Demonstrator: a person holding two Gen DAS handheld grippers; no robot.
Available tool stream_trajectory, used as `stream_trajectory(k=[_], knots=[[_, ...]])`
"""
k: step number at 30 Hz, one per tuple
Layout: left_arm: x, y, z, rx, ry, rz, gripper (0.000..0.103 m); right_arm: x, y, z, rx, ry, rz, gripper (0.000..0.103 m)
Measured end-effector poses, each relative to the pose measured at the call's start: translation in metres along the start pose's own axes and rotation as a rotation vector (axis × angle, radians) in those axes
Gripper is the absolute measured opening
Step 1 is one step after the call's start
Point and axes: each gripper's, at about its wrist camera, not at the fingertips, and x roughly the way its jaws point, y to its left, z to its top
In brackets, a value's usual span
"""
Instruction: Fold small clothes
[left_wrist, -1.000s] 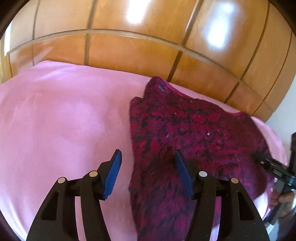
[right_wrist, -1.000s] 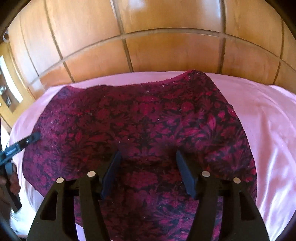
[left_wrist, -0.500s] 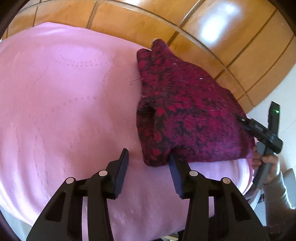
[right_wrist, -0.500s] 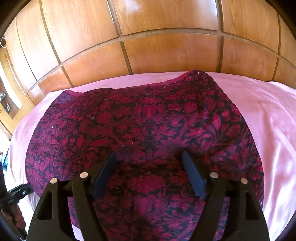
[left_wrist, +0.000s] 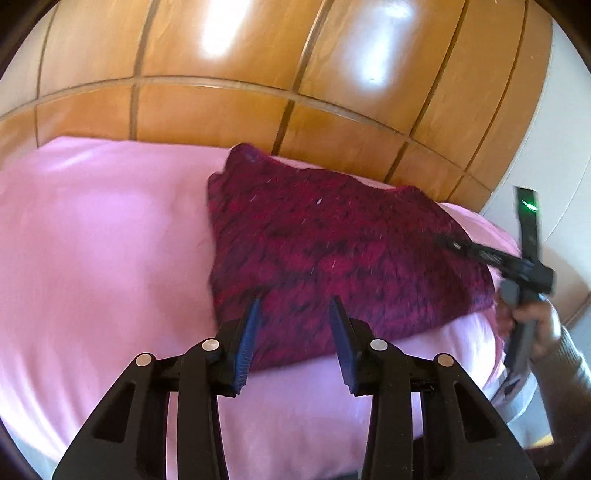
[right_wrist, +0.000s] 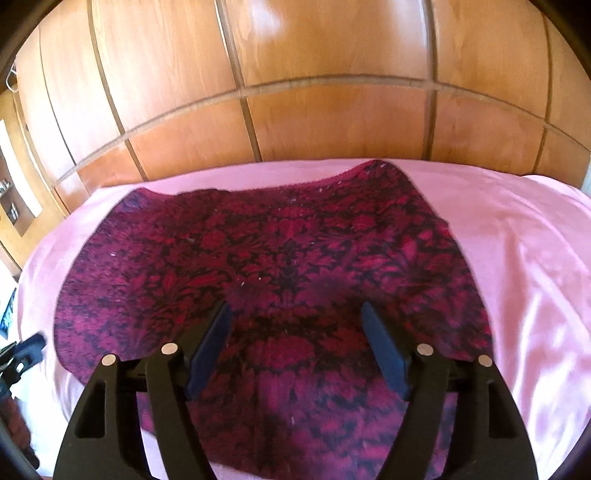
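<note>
Where sheet (right_wrist: 517, 258) spreads: one garment (right_wrist: 280, 266), two grippers (left_wrist: 294, 325) (right_wrist: 295, 332).

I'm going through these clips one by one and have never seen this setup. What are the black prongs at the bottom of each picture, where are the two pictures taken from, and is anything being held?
No robot here: a person holds a hand-held claw in each hand, and each claw carries a wide-angle camera looking forward along its two fingers. The black prongs are those fingers.

One picture is from the left claw, the other from the right claw. In the left picture you can also see the person's right hand gripping the other tool.

On the pink sheet lies one dark red patterned garment, spread out, with a wooden panelled wall behind.

Both claws are open above the garment. Nothing is held.
</note>
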Motion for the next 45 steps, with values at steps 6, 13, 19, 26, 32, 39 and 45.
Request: stream_trajectory(k=[6,13,19,26,32,39,45], knots=[[0.053,0.007,0.000,-0.031,0.115,0.049,0.038,-0.008,-0.044,-0.018,0.098,0.048,-0.014,0.071],[0.038,-0.008,0.009,-0.052,0.082,0.078,0.040,0.003,-0.061,-0.026,0.143,0.049,0.036,0.072],[0.027,-0.036,0.037,-0.002,-0.009,0.106,0.056,-0.002,-0.056,-0.029,0.142,0.036,0.028,0.072],[0.043,-0.053,0.044,0.087,0.001,0.144,0.056,-0.022,-0.059,-0.012,0.153,0.009,0.050,0.075],[0.053,-0.067,0.048,0.131,0.004,0.142,0.056,-0.019,-0.078,0.004,0.204,0.002,0.083,0.076],[0.068,-0.071,0.049,0.149,0.035,0.138,0.056,0.003,-0.083,0.016,0.194,0.028,0.051,0.076],[0.079,-0.066,0.049,0.146,0.065,0.143,0.056,0.034,-0.103,0.012,0.286,0.120,0.061,0.077]])
